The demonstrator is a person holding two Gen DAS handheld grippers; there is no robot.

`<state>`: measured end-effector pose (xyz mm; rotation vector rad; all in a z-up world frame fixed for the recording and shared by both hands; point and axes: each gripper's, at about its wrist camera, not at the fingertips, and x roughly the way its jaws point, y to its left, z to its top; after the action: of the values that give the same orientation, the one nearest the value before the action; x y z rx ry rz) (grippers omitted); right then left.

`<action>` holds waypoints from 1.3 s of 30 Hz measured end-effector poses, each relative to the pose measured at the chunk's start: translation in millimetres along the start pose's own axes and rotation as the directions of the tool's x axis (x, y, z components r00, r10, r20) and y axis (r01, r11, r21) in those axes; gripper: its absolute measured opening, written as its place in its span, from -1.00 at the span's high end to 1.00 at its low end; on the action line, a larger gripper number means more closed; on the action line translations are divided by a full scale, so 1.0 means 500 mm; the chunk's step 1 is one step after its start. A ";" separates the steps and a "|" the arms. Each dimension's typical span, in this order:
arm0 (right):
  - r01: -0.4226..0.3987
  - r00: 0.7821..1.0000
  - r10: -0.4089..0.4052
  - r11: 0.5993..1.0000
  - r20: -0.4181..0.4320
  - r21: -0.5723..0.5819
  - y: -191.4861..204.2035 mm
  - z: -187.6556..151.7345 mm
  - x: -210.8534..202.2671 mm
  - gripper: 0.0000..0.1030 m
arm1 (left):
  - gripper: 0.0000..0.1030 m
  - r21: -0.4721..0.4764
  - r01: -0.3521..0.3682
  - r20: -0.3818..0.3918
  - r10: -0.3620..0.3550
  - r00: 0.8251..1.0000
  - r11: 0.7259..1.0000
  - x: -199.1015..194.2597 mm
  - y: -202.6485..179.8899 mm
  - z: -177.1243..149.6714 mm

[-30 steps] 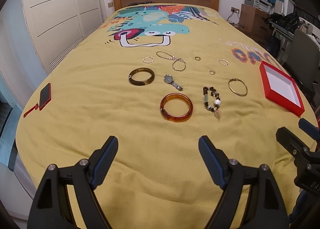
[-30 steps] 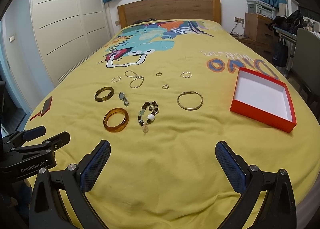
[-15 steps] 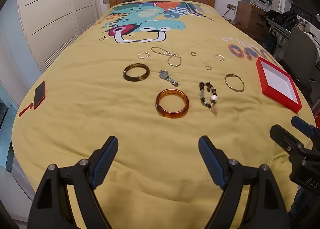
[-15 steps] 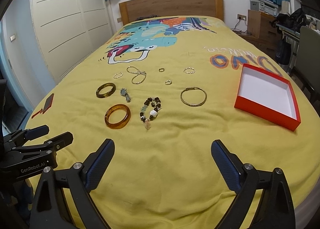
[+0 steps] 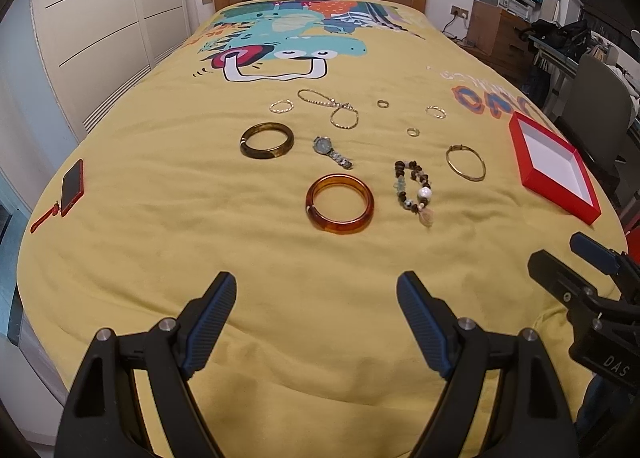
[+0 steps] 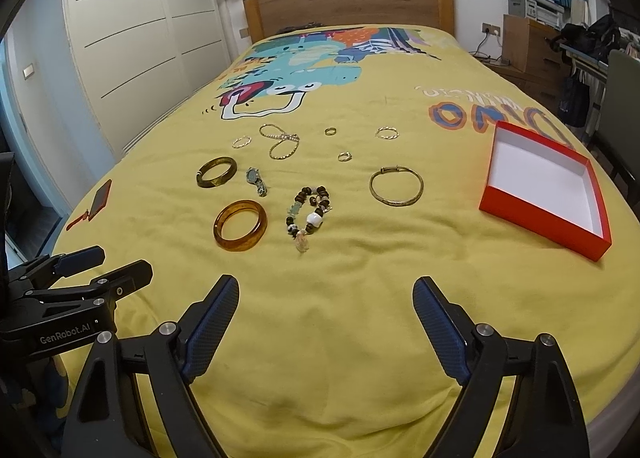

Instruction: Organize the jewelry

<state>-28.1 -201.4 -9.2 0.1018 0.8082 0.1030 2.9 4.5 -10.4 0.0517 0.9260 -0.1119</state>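
Jewelry [image 6: 308,214] lies scattered on the yellow bedspread [image 6: 320,338], well ahead of both grippers; left gripper [image 5: 316,316] gapes wide, right gripper [image 6: 326,314] is closing, nothing between.

Ahead of your jaws spreads the bed [image 5: 160,258] with its yellow dinosaur-print cover, and nearest your left jaws lies the amber bangle [image 5: 339,204], with the beaded bracelet [image 5: 414,190] just to its right and the thin gold bangle [image 5: 466,162] beyond that. Farther from the jaws sit the dark bangle [image 5: 267,140], the wristwatch [image 5: 331,151], a looped chain [image 5: 332,108] and several small rings [image 5: 413,132]. Far to the right lies the open red box [image 6: 546,188], and far left, near the cover's edge, the red phone [image 5: 72,187].
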 end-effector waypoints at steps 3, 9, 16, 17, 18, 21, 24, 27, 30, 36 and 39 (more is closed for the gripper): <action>-0.002 1.000 0.002 1.000 -0.004 0.000 0.000 -0.001 0.003 -0.70 | -0.59 0.001 -0.004 0.000 0.004 1.000 1.000 0.001 -0.002 -0.001; -0.002 1.000 0.002 1.000 -0.006 -0.002 0.003 0.000 0.005 -0.70 | -0.59 0.006 -0.020 0.016 0.020 1.000 1.000 -0.001 -0.005 -0.001; -0.007 1.000 0.007 1.000 -0.009 -0.008 0.005 -0.001 0.007 -0.65 | -0.59 -0.007 -0.027 0.021 0.027 0.999 1.000 0.001 0.003 -0.002; -0.009 1.000 0.009 1.000 -0.010 -0.009 0.006 -0.001 0.008 -0.63 | -0.59 -0.008 -0.028 0.020 0.028 0.999 1.000 0.002 0.005 -0.003; -0.010 1.000 0.010 1.000 -0.011 -0.010 0.007 -0.002 0.010 -0.63 | -0.59 -0.009 -0.029 0.019 0.029 0.999 1.000 0.003 0.005 -0.003; -0.015 1.000 0.015 1.000 -0.017 -0.011 0.008 -0.003 0.014 -0.60 | -0.59 -0.009 -0.020 0.002 0.020 1.000 1.000 0.010 0.009 -0.004; -0.020 0.999 0.019 1.000 -0.027 -0.014 0.009 -0.003 0.021 -0.57 | -0.59 -0.008 0.002 -0.032 -0.002 0.999 1.000 0.025 0.013 -0.006; -0.023 0.999 0.023 0.999 -0.040 -0.022 0.010 -0.002 0.033 -0.52 | -0.59 -0.026 0.024 -0.049 -0.025 0.998 0.999 0.042 0.021 -0.005; -0.033 0.998 0.032 0.999 -0.053 -0.023 0.008 0.002 0.048 -0.46 | -0.59 -0.038 0.031 -0.060 -0.033 0.998 0.999 0.065 0.030 0.006; -0.069 0.994 0.068 0.998 -0.083 -0.005 -0.001 0.031 0.095 -0.23 | -0.55 -0.064 0.032 -0.086 -0.037 0.996 0.997 0.138 0.049 0.055; -0.094 0.990 0.095 0.995 -0.104 0.022 -0.007 0.056 0.135 -0.23 | -0.55 -0.060 0.038 -0.105 -0.044 0.993 0.997 0.187 0.046 0.085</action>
<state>38.8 -197.6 -38.9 0.1515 0.9092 0.1925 95.0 16.4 -59.8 -0.0150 1.0369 -0.1218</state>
